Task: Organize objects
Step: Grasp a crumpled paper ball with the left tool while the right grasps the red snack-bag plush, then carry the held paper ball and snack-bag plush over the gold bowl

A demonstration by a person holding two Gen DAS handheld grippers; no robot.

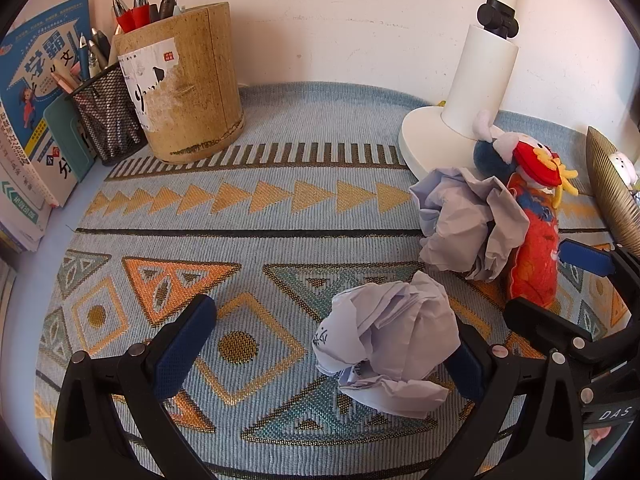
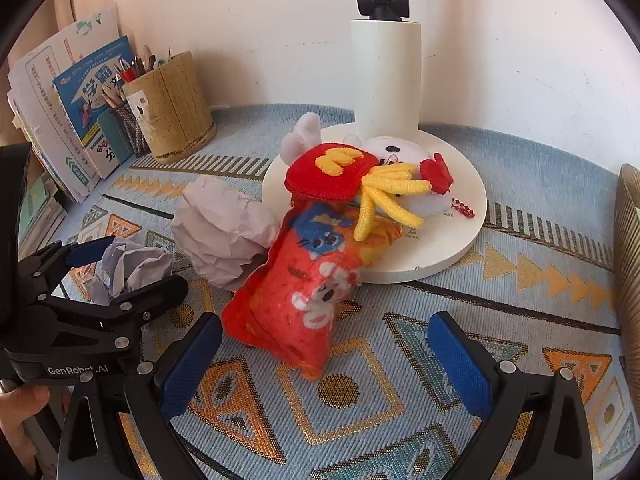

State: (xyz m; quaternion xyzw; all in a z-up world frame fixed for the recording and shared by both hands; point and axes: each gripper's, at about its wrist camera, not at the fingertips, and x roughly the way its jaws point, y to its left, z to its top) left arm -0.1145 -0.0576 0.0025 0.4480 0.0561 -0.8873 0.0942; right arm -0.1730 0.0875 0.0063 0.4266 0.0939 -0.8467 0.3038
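Note:
A crumpled white paper ball point(image 1: 384, 344) lies on the patterned mat between the pads of my open left gripper point(image 1: 326, 356), close against the right pad. From the right wrist view the same ball point(image 2: 132, 268) sits inside the left gripper point(image 2: 124, 276). A larger crumpled paper point(image 1: 468, 220) point(image 2: 220, 232) rests against a red plush pouch point(image 1: 532, 248) point(image 2: 296, 292). My right gripper point(image 2: 326, 364) point(image 1: 560, 288) stands open, the pouch's near end just ahead of its fingers. A white plush with red cap and yellow fries point(image 2: 360, 176) leans on the lamp base.
A white lamp base point(image 2: 440, 248) point(image 1: 424, 140) stands at the back against the wall. A bamboo pen pot point(image 1: 188, 80), a mesh pen cup point(image 1: 108, 116) and leaning books point(image 1: 36, 100) fill the back left. A ribbed tan object point(image 1: 612, 188) sits at the right edge.

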